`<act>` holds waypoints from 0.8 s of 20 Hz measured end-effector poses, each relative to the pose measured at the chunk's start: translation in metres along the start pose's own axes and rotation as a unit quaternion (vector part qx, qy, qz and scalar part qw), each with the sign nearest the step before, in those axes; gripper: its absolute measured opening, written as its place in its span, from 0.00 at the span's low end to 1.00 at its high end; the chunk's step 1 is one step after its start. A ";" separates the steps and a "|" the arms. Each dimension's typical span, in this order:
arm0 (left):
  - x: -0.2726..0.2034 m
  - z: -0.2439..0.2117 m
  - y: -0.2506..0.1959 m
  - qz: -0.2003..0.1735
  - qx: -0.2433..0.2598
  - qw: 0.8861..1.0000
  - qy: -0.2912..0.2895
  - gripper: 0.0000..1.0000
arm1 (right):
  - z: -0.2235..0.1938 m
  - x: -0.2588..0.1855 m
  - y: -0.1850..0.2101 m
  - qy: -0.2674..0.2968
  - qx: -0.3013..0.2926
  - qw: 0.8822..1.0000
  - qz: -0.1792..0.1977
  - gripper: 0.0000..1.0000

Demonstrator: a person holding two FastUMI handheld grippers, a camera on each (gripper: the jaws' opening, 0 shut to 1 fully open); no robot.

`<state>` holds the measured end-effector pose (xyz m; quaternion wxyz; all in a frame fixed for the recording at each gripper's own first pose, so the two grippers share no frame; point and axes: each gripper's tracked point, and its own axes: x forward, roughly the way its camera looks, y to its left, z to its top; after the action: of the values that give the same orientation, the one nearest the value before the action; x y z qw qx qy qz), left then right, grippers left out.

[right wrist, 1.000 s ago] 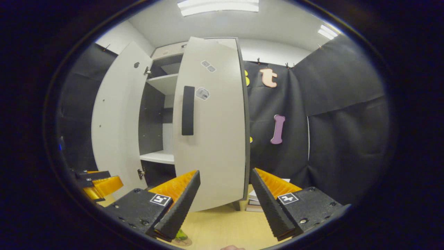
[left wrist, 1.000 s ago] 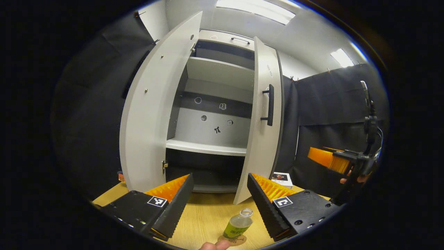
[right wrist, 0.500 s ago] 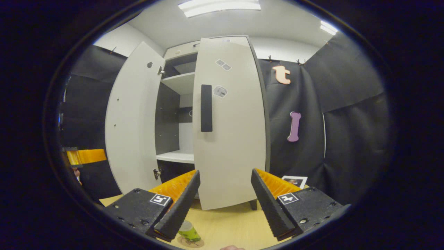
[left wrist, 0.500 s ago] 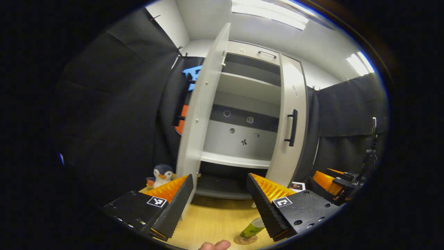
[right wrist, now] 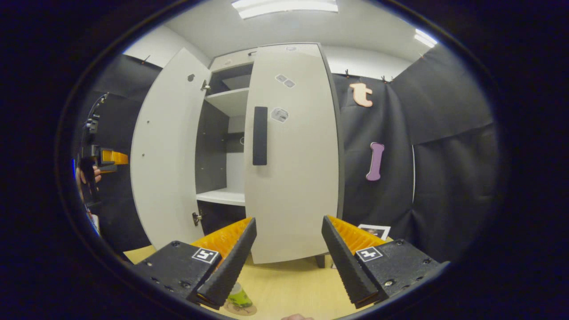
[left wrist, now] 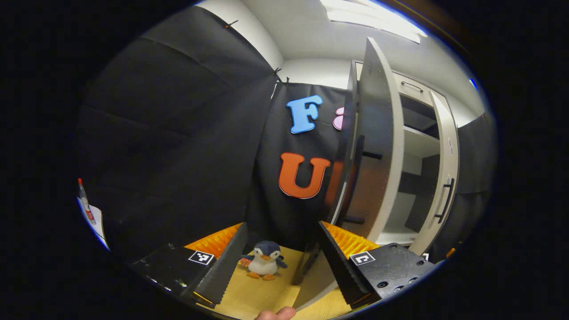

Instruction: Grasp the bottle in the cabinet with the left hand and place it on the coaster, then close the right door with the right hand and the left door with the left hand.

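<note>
The small bottle [right wrist: 238, 297] with a green label stands upright on the round coaster [right wrist: 243, 308] on the wooden table, half hidden behind my right gripper's left finger. My right gripper [right wrist: 286, 262] is open and empty, facing the cabinet's right door [right wrist: 293, 178], which is swung nearly shut. The left door [right wrist: 164, 155] stands wide open. My left gripper [left wrist: 282, 262] is open and empty, beside that left door [left wrist: 375, 146], which I see edge-on with its outer face toward me. In the right gripper view the left gripper [right wrist: 109, 157] is far left, beyond the open door.
A penguin toy [left wrist: 265, 266] sits on the table [left wrist: 249, 302] by the wall, between my left gripper's fingers in the view. The right door's dark handle [right wrist: 260, 135] is at mid height. A printed card [right wrist: 374, 231] lies right of the cabinet. The cabinet shelves [right wrist: 222, 195] are bare.
My left gripper has swung left, from facing the cabinet's inside to the outer side of the left door; the bottle has left its view. The right gripper has barely moved.
</note>
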<state>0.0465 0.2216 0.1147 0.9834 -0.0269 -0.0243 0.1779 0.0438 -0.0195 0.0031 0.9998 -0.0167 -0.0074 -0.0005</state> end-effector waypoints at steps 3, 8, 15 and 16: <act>0.018 -0.001 0.000 0.006 0.002 1.000 0.001 0.95 | 0.000 -0.002 -0.014 0.000 0.004 1.000 -0.020 0.97; 0.020 0.004 -0.001 0.002 0.004 1.000 -0.015 1.00 | 0.004 -0.003 -0.039 -0.003 0.002 0.999 -0.049 0.97; 0.010 0.000 -0.033 -0.037 0.047 0.998 -0.005 0.93 | 0.007 -0.004 -0.041 -0.011 -0.001 0.999 -0.048 0.97; 0.009 -0.003 -0.041 -0.049 0.046 0.998 -0.002 0.93 | 0.007 -0.004 -0.040 -0.011 -0.002 0.999 -0.047 0.97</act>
<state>0.0692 0.1865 0.1148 0.9911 0.0203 -0.0193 0.1303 0.0392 -0.0597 0.0113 0.9985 -0.0186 -0.0191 -0.0469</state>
